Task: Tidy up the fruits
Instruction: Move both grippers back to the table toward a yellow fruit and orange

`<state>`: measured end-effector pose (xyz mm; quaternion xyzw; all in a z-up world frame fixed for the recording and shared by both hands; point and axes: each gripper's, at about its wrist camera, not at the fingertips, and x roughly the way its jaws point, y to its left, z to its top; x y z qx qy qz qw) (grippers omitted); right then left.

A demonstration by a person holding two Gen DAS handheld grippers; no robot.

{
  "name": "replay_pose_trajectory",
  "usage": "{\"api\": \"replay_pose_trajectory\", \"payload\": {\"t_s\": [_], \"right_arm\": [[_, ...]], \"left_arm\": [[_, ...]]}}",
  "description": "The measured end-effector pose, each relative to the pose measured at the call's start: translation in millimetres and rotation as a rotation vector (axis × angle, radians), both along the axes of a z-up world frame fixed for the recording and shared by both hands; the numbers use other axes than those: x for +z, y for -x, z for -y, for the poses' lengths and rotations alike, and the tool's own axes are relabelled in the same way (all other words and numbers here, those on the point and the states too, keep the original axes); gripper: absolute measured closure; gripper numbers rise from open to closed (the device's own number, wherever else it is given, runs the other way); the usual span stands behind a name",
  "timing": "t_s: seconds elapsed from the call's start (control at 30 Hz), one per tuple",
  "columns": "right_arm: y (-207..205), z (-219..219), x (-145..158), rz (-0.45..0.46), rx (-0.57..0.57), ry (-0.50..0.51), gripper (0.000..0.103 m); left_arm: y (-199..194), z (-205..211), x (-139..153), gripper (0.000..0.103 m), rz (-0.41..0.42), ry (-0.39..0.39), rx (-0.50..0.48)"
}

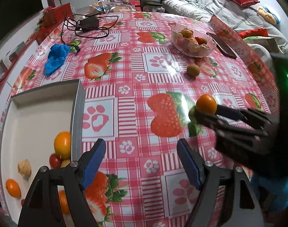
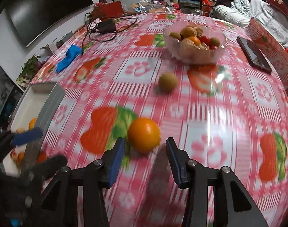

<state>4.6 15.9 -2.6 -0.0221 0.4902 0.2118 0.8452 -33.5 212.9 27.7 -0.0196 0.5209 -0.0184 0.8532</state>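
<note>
The step in hand looks like picking up a loose orange [image 2: 144, 134] from the table [image 1: 134, 71] to move it to the white tray [image 1: 75, 109] at the left edge. The tray already holds at least 2 oranges, a small tomato [image 1: 55, 159] and a walnut [image 1: 24, 168].

The right gripper [image 2: 144, 141] is partly spread, with its 2 blue pads on either side of the orange's near half. A sliver of cloth shows between the fruit and the right pad, so I judge it is flanked but not yet pinched. The right wrist view is blurred, which makes the contact hard to read. The left gripper [image 1: 142, 143] is spread wide and holds nothing. It hangs over the cloth just beside the tray's near wall.

To do this well, the pads should reach further forward so that they meet the orange at its widest part. Caught only on the near curve, a round, smooth fruit is likely to squirt forward when the jaws tighten. Both pads should touch at about the same time, or the orange may roll across the slick cloth. The squeeze should be firm enough to lift the fruit but not bruise it.

The lift must clear the tray wall, and the orange should be set down in the bare part of the tray, away from the fruit clustered at its near end.

A small green fruit [image 2: 168, 83] lies further off near the glass bowl [image 2: 200, 58] and probably comes next.
</note>
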Motion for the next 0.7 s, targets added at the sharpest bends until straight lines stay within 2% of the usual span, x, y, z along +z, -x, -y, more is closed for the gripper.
{"api": "replay_pose_trajectory", "payload": {"t_s": [0.03,0.1,0.13,0.17,0.4,0.5,0.57,0.63,0.67,0.7], "right_arm": [[5,3,0,-0.005,0.001,-0.004,0.055],[11,10,2,-0.013,-0.010,-0.020,0.043],[11,14,4,-0.011,-0.024,-0.026,0.021],[9,21,8,0.008,-0.054,-0.031,0.013],[-39,38,27,0.035,-0.170,-0.076,0.013],[-68,28,21,0.028,-0.187,-0.063,0.016],[-85,15,17,0.036,-0.169,-0.033,0.034],[-98,3,11,0.041,-0.157,-0.006,0.036],[-103,-2,5,0.036,-0.156,0.010,0.050],[-106,-5,1,0.026,-0.158,0.022,0.056]], "left_arm": [[2,0,-1,0.023,0.000,-0.002,0.002],[6,1,-2,0.023,0.000,-0.007,0.002],[8,2,-2,0.023,0.001,-0.011,0.000],[9,3,-3,0.023,0.003,-0.017,0.002],[12,12,-3,0.023,0.018,-0.017,-0.012],[10,15,-3,0.023,0.024,-0.017,-0.031],[10,14,-3,0.023,0.024,-0.012,-0.038],[7,11,-3,0.023,0.022,-0.002,-0.038],[5,9,-3,0.023,0.022,0.007,-0.035],[3,9,-2,0.023,0.024,0.013,-0.033]]}}
